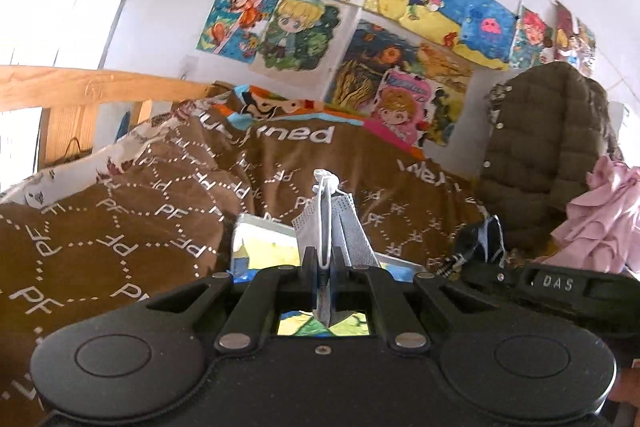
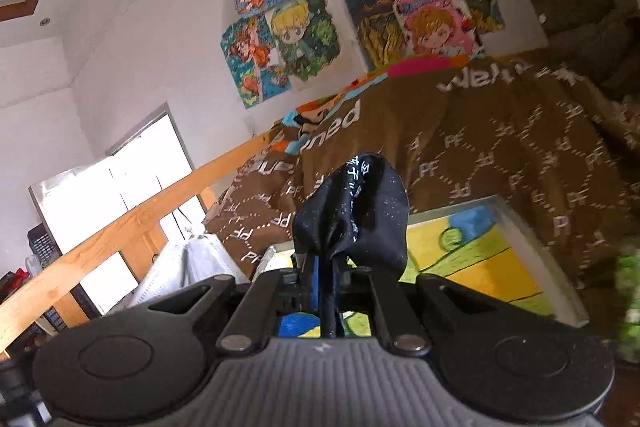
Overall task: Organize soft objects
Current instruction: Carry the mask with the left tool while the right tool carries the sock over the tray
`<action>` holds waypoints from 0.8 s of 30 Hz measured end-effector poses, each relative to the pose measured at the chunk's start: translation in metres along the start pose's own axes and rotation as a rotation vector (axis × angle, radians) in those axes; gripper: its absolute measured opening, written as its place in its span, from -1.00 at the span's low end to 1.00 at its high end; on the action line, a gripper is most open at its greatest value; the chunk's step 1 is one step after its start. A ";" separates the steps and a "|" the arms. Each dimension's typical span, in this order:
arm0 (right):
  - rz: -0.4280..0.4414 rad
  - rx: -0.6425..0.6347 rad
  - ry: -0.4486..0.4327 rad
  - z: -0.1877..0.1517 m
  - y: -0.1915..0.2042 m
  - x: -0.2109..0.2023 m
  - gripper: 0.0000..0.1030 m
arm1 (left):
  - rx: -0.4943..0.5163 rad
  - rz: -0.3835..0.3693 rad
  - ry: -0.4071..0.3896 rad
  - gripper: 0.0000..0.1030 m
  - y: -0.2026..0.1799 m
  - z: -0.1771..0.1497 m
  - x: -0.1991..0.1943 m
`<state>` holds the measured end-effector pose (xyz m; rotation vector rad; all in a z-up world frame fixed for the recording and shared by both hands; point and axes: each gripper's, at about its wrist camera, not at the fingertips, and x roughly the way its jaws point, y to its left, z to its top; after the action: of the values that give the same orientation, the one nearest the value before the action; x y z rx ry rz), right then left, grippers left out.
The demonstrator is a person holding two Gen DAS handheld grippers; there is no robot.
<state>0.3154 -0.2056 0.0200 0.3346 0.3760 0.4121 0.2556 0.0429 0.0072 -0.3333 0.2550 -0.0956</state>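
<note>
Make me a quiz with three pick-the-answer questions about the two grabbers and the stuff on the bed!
1. Where is the painted picture with the pale frame?
A. on the ceiling
B. on the bed, below both grippers
C. outside the window

2. What colour is the cloth in the right gripper?
A. black
B. pink
C. orange

3. What is the left gripper doing?
A. open, holding nothing
B. shut on a face mask
C. shut on a coat

Answers:
1 B: the picture lies against the brown blanket.
2 A: the right gripper pinches a black cloth with white writing.
3 B: the left gripper is closed on a face mask that sticks up from it.
</note>
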 end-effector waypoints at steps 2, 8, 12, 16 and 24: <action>0.004 -0.003 0.023 -0.004 0.002 0.016 -0.86 | -0.011 0.008 0.019 -0.91 0.009 -0.003 0.012; -0.002 -0.017 0.097 -0.021 0.006 0.045 -0.86 | -0.067 0.027 0.074 -0.91 0.036 -0.014 0.041; -0.014 -0.006 0.138 -0.030 0.005 0.058 -0.86 | -0.068 0.042 0.106 -0.91 0.043 -0.021 0.052; -0.023 0.000 0.179 -0.036 0.003 0.068 -0.86 | -0.037 0.055 0.135 -0.91 0.041 -0.025 0.058; -0.040 -0.024 0.243 -0.045 0.005 0.074 -0.74 | 0.022 0.059 0.198 -0.89 0.035 -0.033 0.064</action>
<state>0.3580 -0.1579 -0.0387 0.2540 0.6141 0.4193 0.3106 0.0567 -0.0496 -0.2943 0.4593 -0.0734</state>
